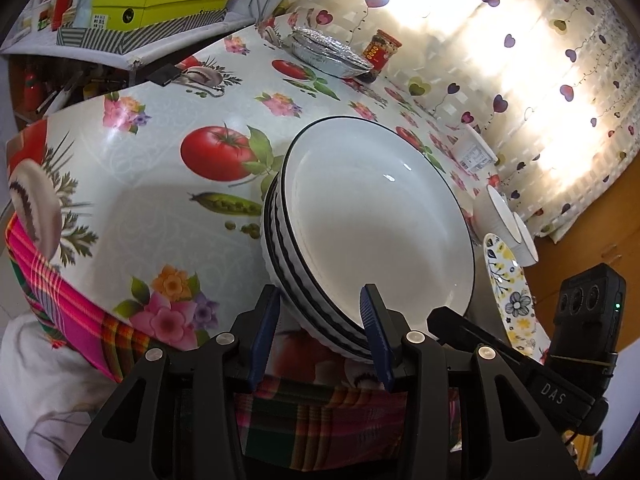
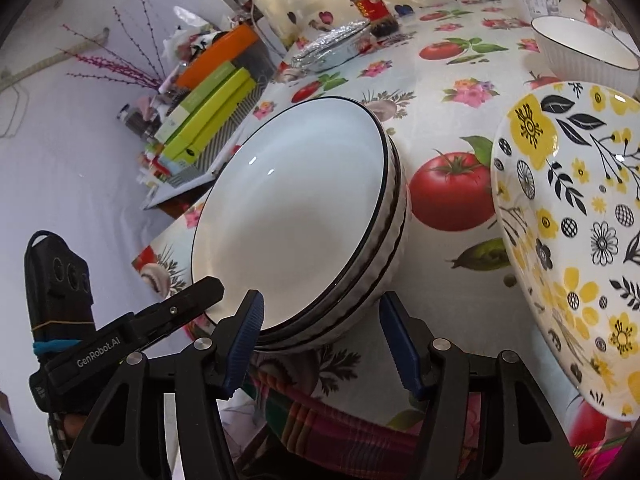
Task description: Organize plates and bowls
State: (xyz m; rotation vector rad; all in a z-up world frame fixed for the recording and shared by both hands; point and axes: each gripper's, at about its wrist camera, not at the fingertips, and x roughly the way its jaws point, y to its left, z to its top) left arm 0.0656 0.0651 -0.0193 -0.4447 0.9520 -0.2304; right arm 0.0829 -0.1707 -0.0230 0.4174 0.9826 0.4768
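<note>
Stack of white plates (image 1: 376,216), black-rimmed with ribbed sides, is set near the front edge of the table (image 1: 132,196), which is covered with an oilcloth printed with tomatoes, peas and flowers.

Left gripper (image 1: 320,320): jaws are parted about halfway and straddle the near rim of the stack; one blue pad (image 1: 374,320) lies against the inside of the top plate, the other stands just clear of the ribbed side. No pressing grip is seen. Lettering "DAS" is read on the neighbouring gripper's black body in this view.

Right gripper (image 2: 320,328): jaws are likewise parted about halfway around the near edge of the same stack; the left pad (image 2: 250,328) touches the rim, the right pad is apart from it. "GenRobot.AI" is read on the other gripper's body here.

Yellow-and-black flowered plate (image 2: 568,216) is placed just beside the stack; it is seen edge-on from the left wrist and broadly from the right. A white bowl (image 2: 580,46) stands behind it. Foil trays (image 1: 328,50) and a red-labelled jar (image 1: 380,50), writing illegible, are noted at the far end. Green boxes (image 1: 160,4) are stacked off the table. Heart-patterned curtain (image 1: 540,60) is shown chiefly in the left view.
</note>
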